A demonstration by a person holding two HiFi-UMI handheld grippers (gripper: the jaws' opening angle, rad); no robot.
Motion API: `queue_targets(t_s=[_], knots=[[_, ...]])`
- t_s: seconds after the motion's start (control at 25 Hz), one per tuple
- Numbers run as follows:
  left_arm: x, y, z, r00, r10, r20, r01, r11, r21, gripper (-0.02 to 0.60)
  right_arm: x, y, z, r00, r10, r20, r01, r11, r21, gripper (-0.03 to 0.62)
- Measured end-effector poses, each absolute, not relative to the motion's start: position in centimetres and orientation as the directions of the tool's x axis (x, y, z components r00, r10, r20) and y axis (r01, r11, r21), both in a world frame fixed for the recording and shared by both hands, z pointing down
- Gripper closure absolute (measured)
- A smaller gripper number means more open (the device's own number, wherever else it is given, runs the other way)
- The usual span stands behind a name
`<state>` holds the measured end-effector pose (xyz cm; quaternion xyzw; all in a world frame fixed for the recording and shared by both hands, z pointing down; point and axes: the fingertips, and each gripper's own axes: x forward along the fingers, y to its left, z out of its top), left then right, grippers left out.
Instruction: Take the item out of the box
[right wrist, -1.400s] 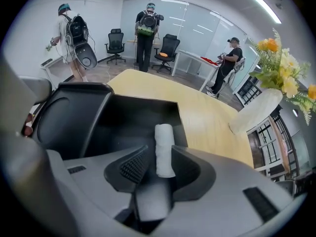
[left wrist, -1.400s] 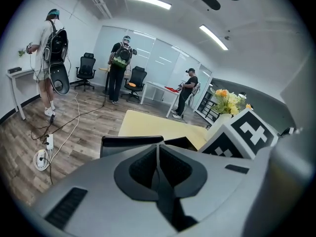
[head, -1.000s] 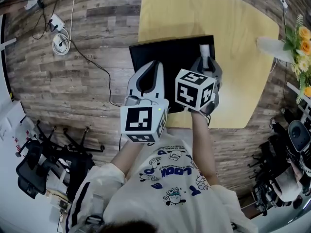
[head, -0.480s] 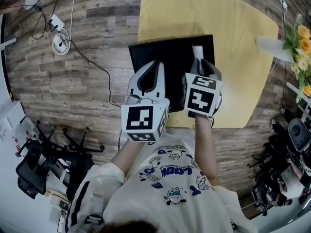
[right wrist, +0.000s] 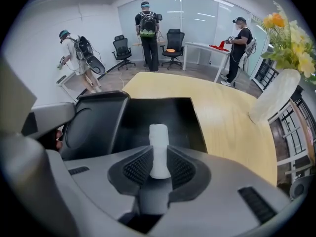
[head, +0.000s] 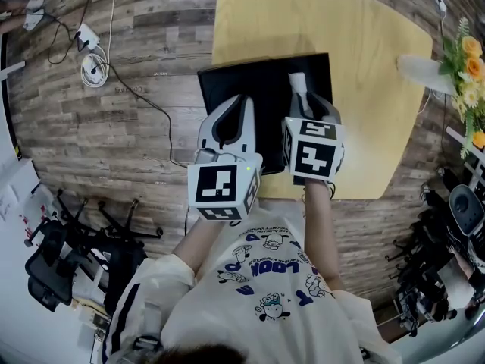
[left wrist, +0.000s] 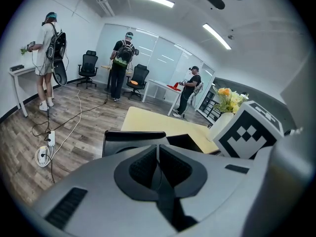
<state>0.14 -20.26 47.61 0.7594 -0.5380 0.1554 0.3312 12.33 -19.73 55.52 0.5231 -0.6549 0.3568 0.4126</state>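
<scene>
Jaws on right gripper point(right wrist: 159, 168), just opening wider, are pinching white roll point(right wrist: 159, 144), top poking past tips; left gripper point(left wrist: 158, 168) sitting closed.

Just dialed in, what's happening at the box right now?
A person works two handheld grippers over a black box on the table. The right gripper has the white item between its jaws, over the box's open inside. The jaws have just been opening, though the pads appear to be pressing on it. The left gripper is shut and empty, over the box's left part.
</scene>
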Motion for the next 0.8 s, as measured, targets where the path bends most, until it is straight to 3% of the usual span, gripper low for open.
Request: queue_targets(t_s=[0.12,0.2,0.36,0.8], knots=[[0.2,-20.3,47.7,0.372,-0.712,0.596,-0.921,-0.2,0.335,0.552,12.4,-19.9,55.9,-0.132,-0.379,0.916,-0.979,0.195,-0.06,0.475],[0.1,-20.4,47.8,0.37,-0.711,0.598,-0.921,-0.198,0.335,0.552,12.2,-19.9,56.4,-0.15,-0.358,0.922,-0.976,0.201,-0.081,0.407],[0.1,-20.2,48.0,0.366,-0.71,0.601,-0.923,-0.197,0.33,0.552,12.5,-20.0,57.1,-0.157,-0.347,0.924,-0.977,0.19,-0.095,0.445],[-0.2,-20.2,47.5,0.364,-0.72,0.591,-0.924,-0.199,0.326,0.552,12.6,-20.0,57.1,-0.153,-0.361,0.92,-0.98,0.175,-0.094,0.451]])
